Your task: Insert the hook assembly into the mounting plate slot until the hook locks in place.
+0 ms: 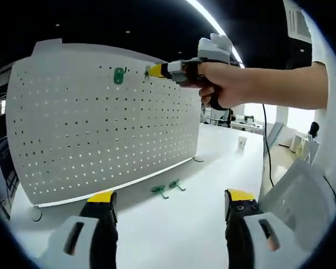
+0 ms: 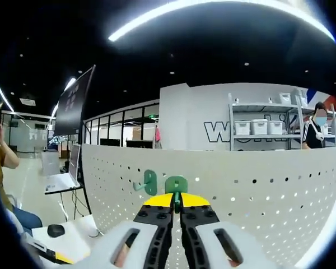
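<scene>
Left gripper view: taken from low over table (image 1: 173, 224), well back, faced toward pegboard (image 1: 101, 129); whole board seen, right gripper (image 1: 151, 70) seen at its top. Right gripper view: taken close to board's upper edge (image 2: 257, 185), faced straight at it, room seen beyond. Shared: pegboard top, mounted green hook (image 1: 119, 75) (image 2: 149, 180).

The pegboard (image 2: 257, 185) runs off the frame's right edge, and the right gripper (image 2: 177, 202) hides the green hook's (image 2: 176, 185) lower half.

black ceiling (image 2: 213, 50), light strips (image 2: 213, 8), shelving (image 2: 263, 131)
</scene>
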Demonstrator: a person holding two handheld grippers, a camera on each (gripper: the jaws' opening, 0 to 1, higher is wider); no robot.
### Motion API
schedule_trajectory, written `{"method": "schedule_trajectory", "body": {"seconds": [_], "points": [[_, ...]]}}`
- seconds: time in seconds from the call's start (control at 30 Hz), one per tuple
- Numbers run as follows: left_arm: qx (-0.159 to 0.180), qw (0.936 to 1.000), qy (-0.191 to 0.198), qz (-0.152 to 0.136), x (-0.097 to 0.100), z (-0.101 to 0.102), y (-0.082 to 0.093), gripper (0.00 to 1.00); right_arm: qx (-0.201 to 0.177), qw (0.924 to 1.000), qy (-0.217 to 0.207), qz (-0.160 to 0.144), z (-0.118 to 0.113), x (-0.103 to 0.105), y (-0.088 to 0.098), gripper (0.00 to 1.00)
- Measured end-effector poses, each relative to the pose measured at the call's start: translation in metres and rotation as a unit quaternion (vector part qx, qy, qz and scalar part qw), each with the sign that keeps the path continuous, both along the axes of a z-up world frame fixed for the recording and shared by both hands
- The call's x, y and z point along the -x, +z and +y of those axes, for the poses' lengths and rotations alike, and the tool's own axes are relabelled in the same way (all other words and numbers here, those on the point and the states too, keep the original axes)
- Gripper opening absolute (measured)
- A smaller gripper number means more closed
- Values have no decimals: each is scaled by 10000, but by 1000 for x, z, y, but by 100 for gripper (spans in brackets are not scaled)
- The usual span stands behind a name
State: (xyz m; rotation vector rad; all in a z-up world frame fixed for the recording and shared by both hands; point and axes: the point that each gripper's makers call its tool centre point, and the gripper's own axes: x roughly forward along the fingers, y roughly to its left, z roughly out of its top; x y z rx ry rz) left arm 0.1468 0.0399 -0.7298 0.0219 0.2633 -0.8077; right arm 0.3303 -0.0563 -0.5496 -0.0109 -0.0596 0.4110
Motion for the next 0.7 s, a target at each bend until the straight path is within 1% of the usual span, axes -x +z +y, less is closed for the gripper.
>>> {"method": "schedule_trajectory", "body": {"seconds": [0.07,0.4,0.47,0.7], "points": [[16,10000,40,59,-1,2,-2,81,32,10000,-1,-4,1,-2,-1,1],[13,9999,66,79,1,3,-1,80,92,9998,-119,-111,1,-14,1,1],[15,9999,72,96,1,3,-2,80,132,9998,-115,-95,3,-17,0,1],[22,9999,74,115,1,3,-3,80,47,9999,-96,28,5,-24,-1,1]]}}
